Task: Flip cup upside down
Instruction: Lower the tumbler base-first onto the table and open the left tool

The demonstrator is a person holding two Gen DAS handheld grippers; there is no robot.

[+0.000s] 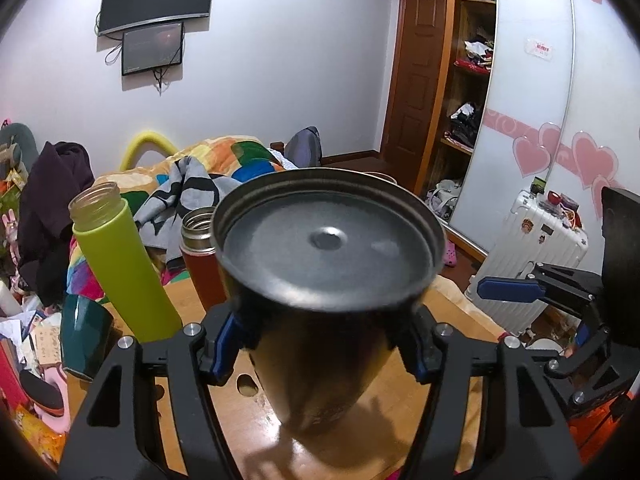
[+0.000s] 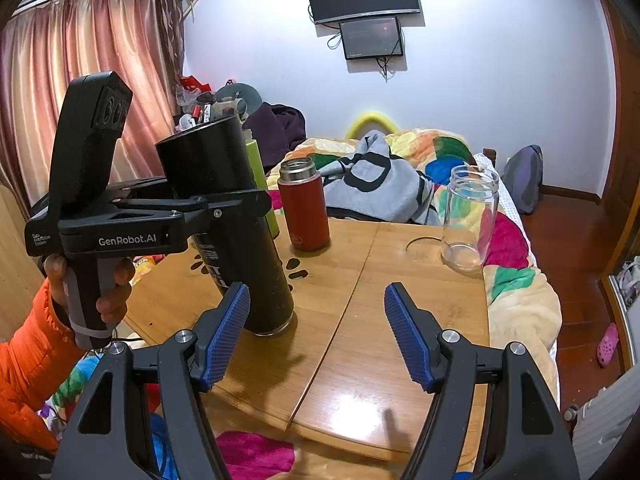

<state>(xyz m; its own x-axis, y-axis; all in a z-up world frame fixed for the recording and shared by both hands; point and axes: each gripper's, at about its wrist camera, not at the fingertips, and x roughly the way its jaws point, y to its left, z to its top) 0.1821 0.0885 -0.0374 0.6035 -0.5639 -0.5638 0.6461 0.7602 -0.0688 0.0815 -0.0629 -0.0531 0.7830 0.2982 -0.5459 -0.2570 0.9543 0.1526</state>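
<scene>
The cup is a tall black metal tumbler (image 1: 320, 352). It stands upside down on the wooden table (image 2: 384, 304), its base (image 1: 328, 240) facing the left wrist camera and its silver rim on the wood, as the right wrist view shows it (image 2: 248, 272). My left gripper (image 1: 320, 344) is shut on its body, blue pads on both sides. It also shows in the right wrist view (image 2: 240, 204). My right gripper (image 2: 316, 332) is open and empty above the table's near part, to the right of the tumbler.
A lime-green bottle (image 1: 120, 264), a red flask (image 2: 304, 204) and a dark green cup (image 1: 84, 340) stand on the table behind or beside the tumbler. A clear glass jar (image 2: 472, 216) stands at the far right. A bed with a colourful quilt (image 2: 440, 156) lies behind. A white suitcase (image 1: 532, 248) stands on the right.
</scene>
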